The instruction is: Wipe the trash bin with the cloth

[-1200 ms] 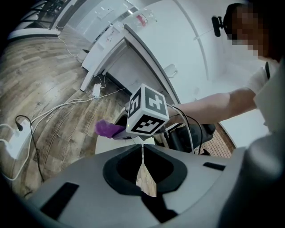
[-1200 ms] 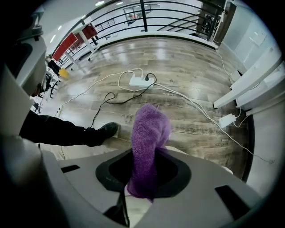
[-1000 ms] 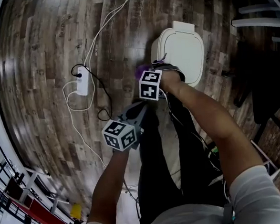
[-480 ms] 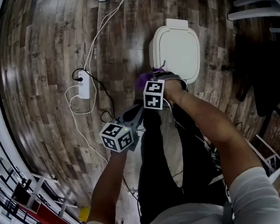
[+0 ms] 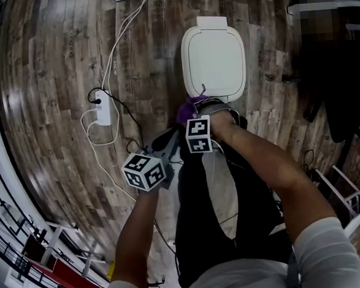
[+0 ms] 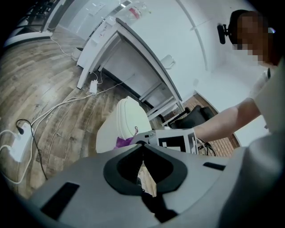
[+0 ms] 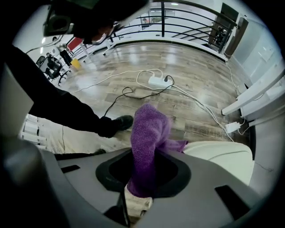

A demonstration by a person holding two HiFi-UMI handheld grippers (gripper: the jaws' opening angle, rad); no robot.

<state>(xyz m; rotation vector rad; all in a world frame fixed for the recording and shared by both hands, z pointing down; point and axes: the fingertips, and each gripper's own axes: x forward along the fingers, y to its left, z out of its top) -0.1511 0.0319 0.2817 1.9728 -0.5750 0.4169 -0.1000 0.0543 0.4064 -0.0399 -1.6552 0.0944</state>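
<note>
— Judging from how things lie, how far is the wiping taken to be?
— An early stage is suspected. The purple cloth (image 7: 149, 133) is clamped in the jaws of the right gripper (image 7: 143, 178), which is pointed down at the near edge of the trash bin (image 5: 213, 58); whether contact is made cannot be told. Most of the lid and the sides are judged left to wipe.
— And the left gripper (image 6: 143, 149)?
— Its jaws are closed on nothing; it is held back from the bin.
— How is the bin described?
— Cream-white, rounded, lid shut, stood on the wood floor (image 5: 53, 87); no dirt can be made out.
</note>
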